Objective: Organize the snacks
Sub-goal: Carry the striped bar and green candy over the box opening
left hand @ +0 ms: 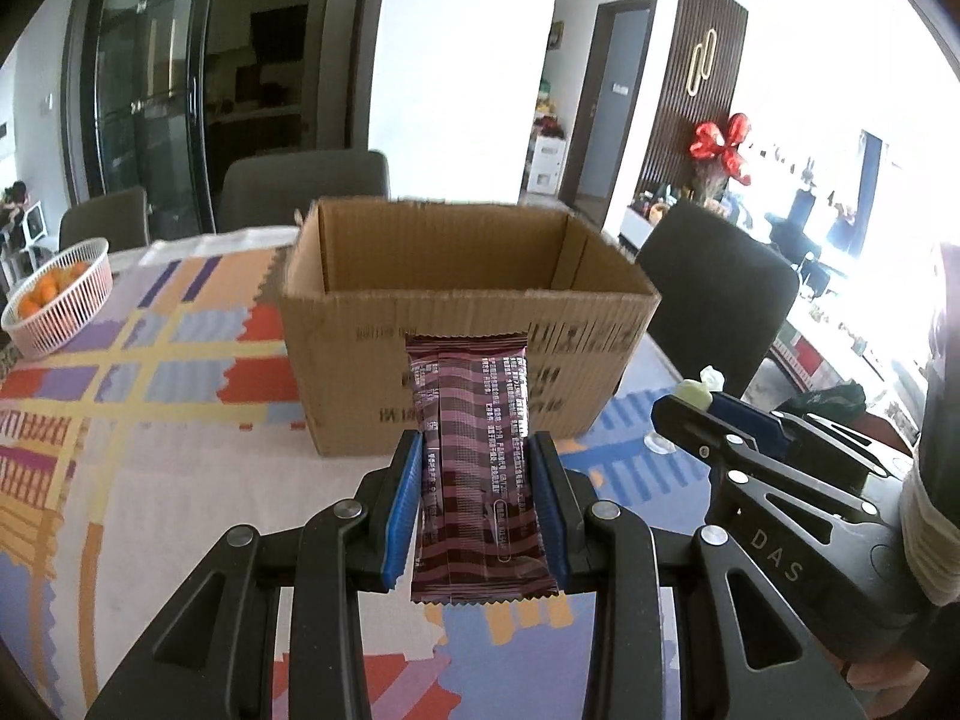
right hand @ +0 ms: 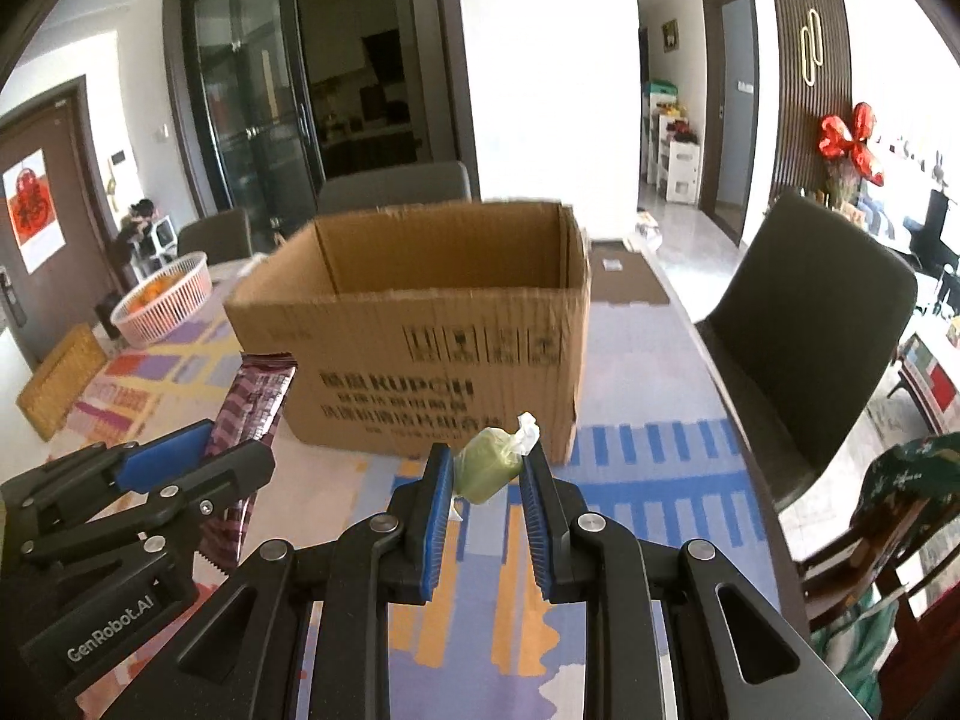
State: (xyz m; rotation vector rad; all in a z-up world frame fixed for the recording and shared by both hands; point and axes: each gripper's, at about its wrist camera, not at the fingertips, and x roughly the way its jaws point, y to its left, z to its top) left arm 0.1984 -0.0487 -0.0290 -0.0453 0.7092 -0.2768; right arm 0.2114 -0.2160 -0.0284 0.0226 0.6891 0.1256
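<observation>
The left tongs point(left hand: 477, 480) grip a purple snack bar point(left hand: 477, 468), the right tongs point(right hand: 486, 480) pinch a green wrapped sweet point(right hand: 489, 465), and both snacks still must go into the open box point(right hand: 420, 348) on the desk point(right hand: 648, 480).

An open cardboard box point(left hand: 468, 324) stands on the table point(left hand: 150, 480), with chairs point(left hand: 303, 180) behind it and another chair point(right hand: 810, 348) to its right. A basket of fruit point(left hand: 57, 306) sits on the table well to the left of the box. Before the box, the left gripper point(left hand: 477, 480) holds a snack bar point(left hand: 477, 468) above the table, and to its right the right gripper point(right hand: 486, 468) holds a small wrapped sweet point(right hand: 489, 462).
</observation>
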